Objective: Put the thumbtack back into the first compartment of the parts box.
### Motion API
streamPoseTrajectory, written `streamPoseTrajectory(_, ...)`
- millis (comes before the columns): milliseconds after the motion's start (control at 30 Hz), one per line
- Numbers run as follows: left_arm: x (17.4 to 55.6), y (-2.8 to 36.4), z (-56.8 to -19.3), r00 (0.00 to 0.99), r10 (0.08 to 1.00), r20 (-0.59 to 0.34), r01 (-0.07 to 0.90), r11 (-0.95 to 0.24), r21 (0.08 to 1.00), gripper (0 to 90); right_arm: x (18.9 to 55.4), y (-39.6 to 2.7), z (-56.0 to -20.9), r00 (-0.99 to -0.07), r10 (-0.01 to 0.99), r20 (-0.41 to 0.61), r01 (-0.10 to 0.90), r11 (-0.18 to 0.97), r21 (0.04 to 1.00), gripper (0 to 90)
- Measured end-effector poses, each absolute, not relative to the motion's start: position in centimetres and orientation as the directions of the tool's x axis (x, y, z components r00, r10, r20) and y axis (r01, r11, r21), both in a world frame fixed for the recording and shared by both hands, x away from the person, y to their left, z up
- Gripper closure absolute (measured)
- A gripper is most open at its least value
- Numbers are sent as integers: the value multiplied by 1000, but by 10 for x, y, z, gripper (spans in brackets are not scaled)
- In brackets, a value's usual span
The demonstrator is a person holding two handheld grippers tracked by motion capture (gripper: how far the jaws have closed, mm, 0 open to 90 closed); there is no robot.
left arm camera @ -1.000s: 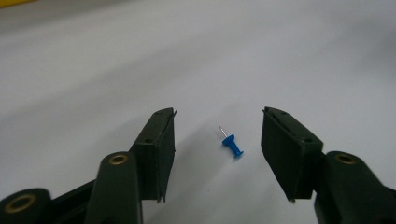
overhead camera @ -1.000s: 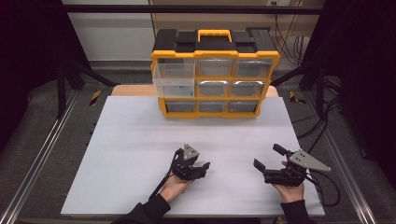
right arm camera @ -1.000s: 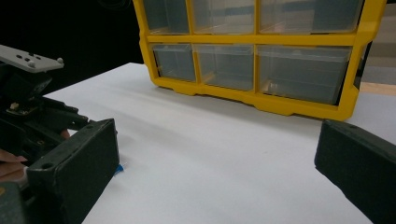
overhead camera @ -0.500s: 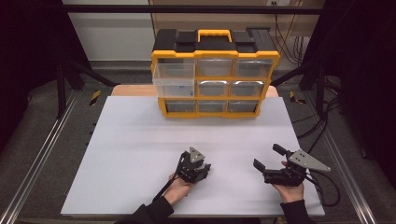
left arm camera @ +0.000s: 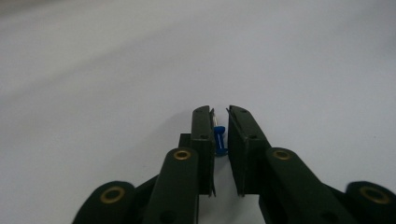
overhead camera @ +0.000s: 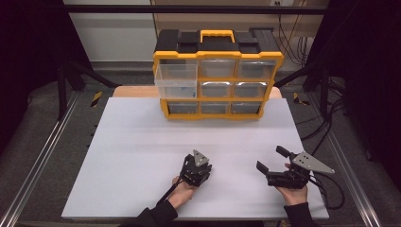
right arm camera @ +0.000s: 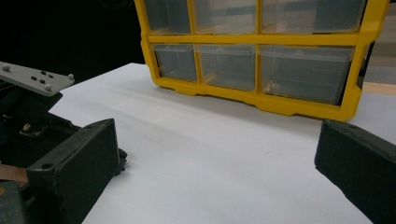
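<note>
Left tongs (left arm camera: 220, 122) pinch one blue pin (left arm camera: 218, 138); right tongs (overhead camera: 270, 159) gape wide before one nine-drawer yellow organizer (overhead camera: 217, 75).

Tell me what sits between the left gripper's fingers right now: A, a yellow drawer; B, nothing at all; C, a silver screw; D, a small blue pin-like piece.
D: in the left gripper view, a small blue piece sits in the narrow gap between the left gripper fingers, just above the white table.
</note>
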State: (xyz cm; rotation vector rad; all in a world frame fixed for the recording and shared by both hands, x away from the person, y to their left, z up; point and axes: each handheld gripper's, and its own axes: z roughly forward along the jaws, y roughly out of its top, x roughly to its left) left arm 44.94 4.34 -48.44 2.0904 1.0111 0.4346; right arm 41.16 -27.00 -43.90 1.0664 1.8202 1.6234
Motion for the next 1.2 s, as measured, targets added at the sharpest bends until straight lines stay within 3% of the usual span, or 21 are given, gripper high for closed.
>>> streamPoseTrajectory(633, 446, 56, -469, 654, 754, -62, 504, -373, 779, 849, 412, -271, -439, -590, 795, 139, 231, 2, 973, 5)
streamPoseTrajectory(933, 442, 92, -418, 661, 742, -110, 456, -281, 844, 848, 412, -271, -439, -589, 796, 139, 229, -1, 973, 5)
streamPoseTrajectory(1200, 445, 127, -363, 646, 757, -97, 371, -201, 907, 848, 413, -270, -440, -586, 798, 138, 235, 4, 972, 5)
